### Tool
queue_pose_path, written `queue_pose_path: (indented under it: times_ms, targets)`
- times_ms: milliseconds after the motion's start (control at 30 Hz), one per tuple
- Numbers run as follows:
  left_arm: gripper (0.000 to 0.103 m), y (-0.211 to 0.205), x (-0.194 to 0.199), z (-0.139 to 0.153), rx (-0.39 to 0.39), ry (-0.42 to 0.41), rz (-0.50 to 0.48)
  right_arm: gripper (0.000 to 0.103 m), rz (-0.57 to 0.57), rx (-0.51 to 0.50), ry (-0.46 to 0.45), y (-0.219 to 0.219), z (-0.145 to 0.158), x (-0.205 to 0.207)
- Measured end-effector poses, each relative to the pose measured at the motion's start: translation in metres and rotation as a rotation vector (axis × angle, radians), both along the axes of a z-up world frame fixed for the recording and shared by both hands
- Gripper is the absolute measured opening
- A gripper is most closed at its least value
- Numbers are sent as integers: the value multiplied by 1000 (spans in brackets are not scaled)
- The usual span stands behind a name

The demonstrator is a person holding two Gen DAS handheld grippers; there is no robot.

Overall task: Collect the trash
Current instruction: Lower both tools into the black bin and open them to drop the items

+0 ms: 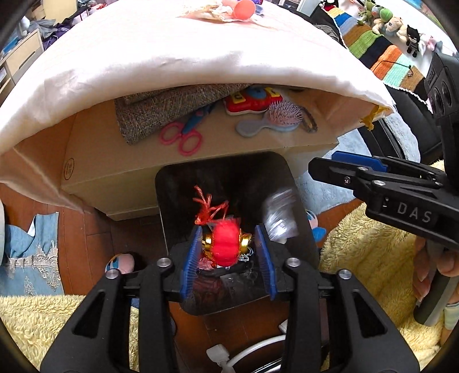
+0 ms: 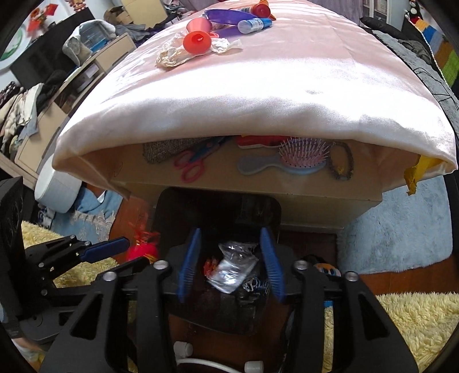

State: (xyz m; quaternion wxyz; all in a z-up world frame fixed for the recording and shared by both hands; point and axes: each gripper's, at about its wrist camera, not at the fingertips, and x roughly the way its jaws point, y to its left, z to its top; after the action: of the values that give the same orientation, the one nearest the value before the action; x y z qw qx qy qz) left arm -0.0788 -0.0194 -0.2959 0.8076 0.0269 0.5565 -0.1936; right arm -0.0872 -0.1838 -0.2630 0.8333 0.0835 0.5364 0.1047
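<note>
Left gripper (image 1: 229,252) jaws apart, red ornament (image 1: 226,244) between, black bin (image 1: 178,183) below

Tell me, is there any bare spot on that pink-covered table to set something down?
Yes: the near half of the pink cloth is bare, from the crumpled wrappers to the front edge. The far end is crowded with an orange cup, purple dish and tubes. The shelf below, with scissors and hairbrush, is tight.

Clear wrapper (image 1: 279,215): motion-blurred over the black bin (image 1: 172,195); outline unreadable.
Red toy (image 1: 249,99): upper part hidden under the cloth (image 1: 172,66) above the bin.
Red ornament (image 2: 143,248): blurred left of the bin.
</note>
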Motion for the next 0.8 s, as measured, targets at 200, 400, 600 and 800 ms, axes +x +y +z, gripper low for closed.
queue_pose_path:
  times_ms: [200,400,600,800]
  targets:
    - [69,6,0,5,2,-14,29,52,-33,7,-9,-6,3,3]
    - [95,14,5,9,16,-4,63,84,-90,19,-50,-17,16,3]
    - [95,21,13,31,30,-37,80,85,-104,38,-96,-32,43,13]
    - [95,20,39,81,34,-173,85,85,-108,10,-165,-42,79,45]
